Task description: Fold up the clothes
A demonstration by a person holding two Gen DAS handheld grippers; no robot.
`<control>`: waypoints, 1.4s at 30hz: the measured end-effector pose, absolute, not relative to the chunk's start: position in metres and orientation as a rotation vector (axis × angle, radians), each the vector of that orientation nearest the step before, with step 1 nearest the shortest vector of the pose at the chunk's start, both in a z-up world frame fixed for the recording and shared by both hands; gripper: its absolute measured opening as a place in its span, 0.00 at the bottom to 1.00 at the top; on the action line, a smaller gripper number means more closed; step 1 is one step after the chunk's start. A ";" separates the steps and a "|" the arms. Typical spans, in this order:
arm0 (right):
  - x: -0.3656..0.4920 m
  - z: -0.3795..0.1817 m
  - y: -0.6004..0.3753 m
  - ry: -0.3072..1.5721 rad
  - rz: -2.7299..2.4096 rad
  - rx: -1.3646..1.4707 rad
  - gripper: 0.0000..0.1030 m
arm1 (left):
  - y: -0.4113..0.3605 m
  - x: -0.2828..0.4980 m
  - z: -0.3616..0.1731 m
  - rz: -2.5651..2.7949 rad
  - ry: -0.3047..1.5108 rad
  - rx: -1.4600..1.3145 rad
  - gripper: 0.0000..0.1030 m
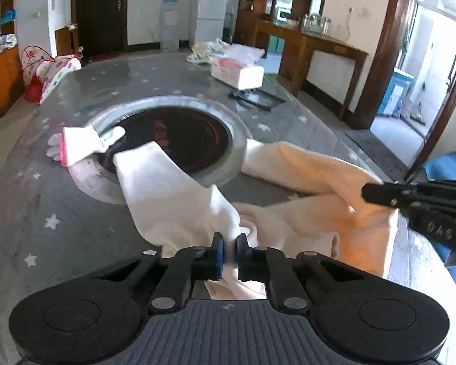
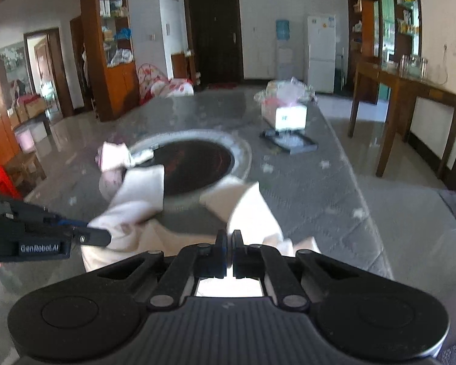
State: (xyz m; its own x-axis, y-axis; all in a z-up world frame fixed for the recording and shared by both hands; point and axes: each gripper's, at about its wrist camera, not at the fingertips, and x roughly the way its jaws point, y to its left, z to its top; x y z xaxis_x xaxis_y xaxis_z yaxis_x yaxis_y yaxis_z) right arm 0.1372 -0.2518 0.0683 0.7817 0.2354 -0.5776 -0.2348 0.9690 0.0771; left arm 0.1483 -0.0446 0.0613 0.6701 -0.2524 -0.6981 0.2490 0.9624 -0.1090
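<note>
Cream garment, soft, light and limp, lies on the near half of the grey star-patterned table as we pinch its near edge in both clenched claws, left gripper and right gripper, the best holds being hems.
</note>
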 end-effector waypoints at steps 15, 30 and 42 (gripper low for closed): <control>0.123 0.195 -0.249 0.290 0.284 0.043 0.02 | 0.015 0.124 0.193 -0.203 0.484 -0.076 0.07; 0.037 0.210 -0.245 0.304 0.446 -0.045 0.02 | 0.042 0.019 0.206 -0.266 0.446 0.007 0.08; -0.049 0.138 -0.235 0.605 0.584 -0.157 0.02 | 0.046 -0.066 0.107 -0.367 0.716 0.063 0.08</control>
State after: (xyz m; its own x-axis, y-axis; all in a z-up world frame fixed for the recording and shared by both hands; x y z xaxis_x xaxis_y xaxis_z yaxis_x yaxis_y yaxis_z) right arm -0.0488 -0.2351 0.1377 0.6673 0.4707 -0.5772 -0.5602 0.8279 0.0274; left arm -0.0659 0.0459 0.1074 0.6935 -0.3074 -0.6515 0.3502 0.9342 -0.0681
